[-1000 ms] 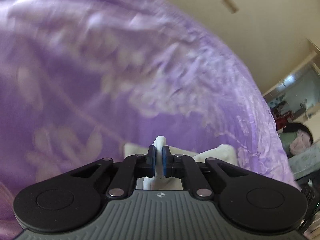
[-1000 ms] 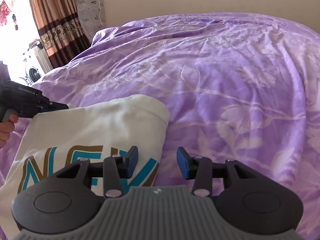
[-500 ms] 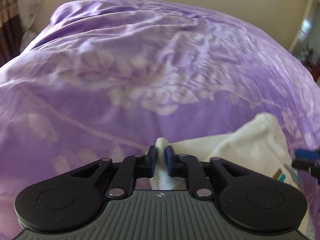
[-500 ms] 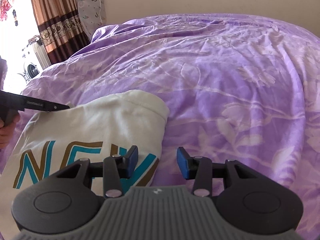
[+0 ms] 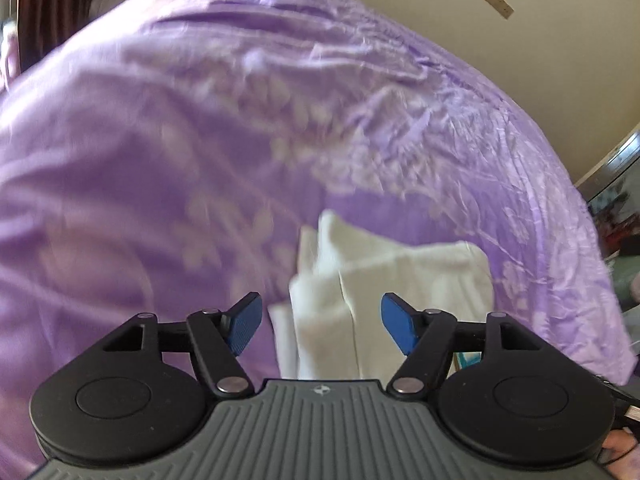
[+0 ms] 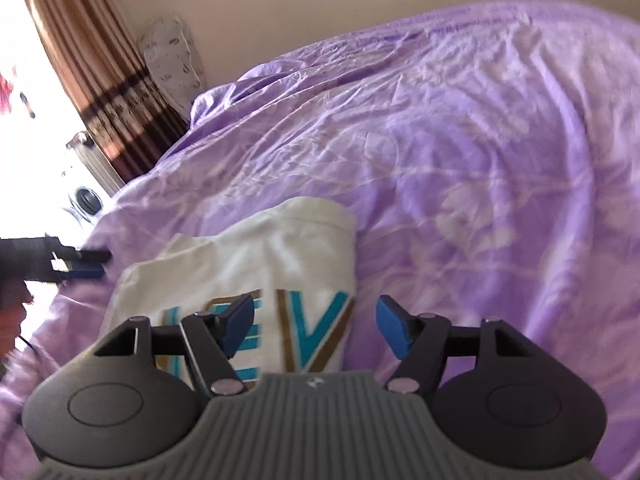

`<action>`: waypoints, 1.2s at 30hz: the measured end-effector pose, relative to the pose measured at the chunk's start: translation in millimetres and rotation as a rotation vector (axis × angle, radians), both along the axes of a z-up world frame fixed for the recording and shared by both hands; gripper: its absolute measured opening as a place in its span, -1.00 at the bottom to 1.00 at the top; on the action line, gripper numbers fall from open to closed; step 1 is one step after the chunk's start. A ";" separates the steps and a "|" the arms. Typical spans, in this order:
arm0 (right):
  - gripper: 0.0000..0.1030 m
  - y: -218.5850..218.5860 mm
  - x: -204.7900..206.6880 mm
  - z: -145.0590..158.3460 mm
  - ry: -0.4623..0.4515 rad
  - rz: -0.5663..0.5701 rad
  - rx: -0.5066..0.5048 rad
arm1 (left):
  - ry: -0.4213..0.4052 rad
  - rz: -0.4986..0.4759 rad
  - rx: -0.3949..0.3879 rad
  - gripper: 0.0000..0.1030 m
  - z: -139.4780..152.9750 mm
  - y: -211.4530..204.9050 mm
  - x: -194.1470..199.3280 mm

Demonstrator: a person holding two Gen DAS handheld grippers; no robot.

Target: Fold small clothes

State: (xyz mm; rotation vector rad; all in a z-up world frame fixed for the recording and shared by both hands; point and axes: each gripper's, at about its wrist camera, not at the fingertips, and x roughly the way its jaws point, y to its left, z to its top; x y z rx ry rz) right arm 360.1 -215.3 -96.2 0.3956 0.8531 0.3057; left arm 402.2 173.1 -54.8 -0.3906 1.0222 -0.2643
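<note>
A cream-white small shirt (image 6: 256,264) with teal and brown letters lies folded on the purple bedspread (image 6: 460,152). In the left wrist view its folded white edge (image 5: 384,280) lies just beyond my left gripper (image 5: 322,320), which is open and empty above it. My right gripper (image 6: 312,322) is open and empty, hovering over the shirt's near right edge by the letters. The left gripper also shows in the right wrist view (image 6: 80,262), at the shirt's far left side.
The purple floral bedspread (image 5: 200,140) fills both views. A brown curtain (image 6: 92,60) and a patterned pillow (image 6: 172,52) stand at the bed's far left, by a bright window. A beige wall (image 5: 500,20) is behind the bed.
My left gripper has opened and let go of the white shirt fabric it was pinching. The fabric now lies on the bed. The right gripper stayed open and shifted a little.
</note>
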 end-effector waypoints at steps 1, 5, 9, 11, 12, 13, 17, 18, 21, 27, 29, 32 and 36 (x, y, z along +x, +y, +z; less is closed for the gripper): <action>0.26 -1.0 -1.2 -1.7 0.013 -0.007 0.027 | 0.011 0.004 -0.018 0.54 -5.9 0.4 -1.5; 0.26 -3.1 -1.4 -11.3 0.053 -0.021 0.082 | 0.037 0.022 -0.046 0.43 -26.2 -0.6 0.1; 0.22 -6.4 7.6 -28.8 0.103 -0.026 0.142 | 0.052 0.036 -0.091 0.41 -44.3 -0.1 7.5; 0.19 -8.9 13.3 -40.2 0.133 -0.027 0.199 | 0.055 0.036 -0.097 0.41 -52.3 -1.2 11.1; 0.19 -10.0 15.9 -45.8 0.144 -0.027 0.223 | 0.053 0.037 -0.096 0.41 -55.3 -2.0 11.6; 0.17 -10.6 18.3 -50.7 0.152 -0.027 0.239 | 0.052 0.038 -0.092 0.41 -58.5 -3.0 13.2; -0.02 -10.7 28.1 -70.6 0.182 -0.032 0.295 | 0.020 0.024 -0.056 0.37 -63.6 -10.9 14.5; -0.05 -10.4 30.4 -73.7 0.185 -0.035 0.311 | 0.018 0.016 -0.044 0.35 -64.5 -13.3 15.2; -0.14 -9.2 37.7 -82.4 0.199 -0.035 0.344 | 0.018 -0.001 -0.019 0.26 -67.6 -19.0 16.9; -0.24 -2.5 45.1 -90.9 0.198 -0.028 0.347 | 0.009 -0.018 0.009 0.02 -68.2 -24.4 16.5; -0.30 -2.4 45.6 -92.6 0.197 -0.028 0.346 | 0.004 -0.024 0.013 -0.09 -67.2 -26.7 16.0; -0.34 -2.0 44.9 -91.0 0.194 -0.027 0.336 | -0.003 -0.028 0.029 -0.19 -63.9 -29.8 14.5; -0.32 -0.9 43.2 -85.4 0.200 -0.025 0.322 | 0.024 -0.011 0.017 -0.11 -55.6 -25.4 12.9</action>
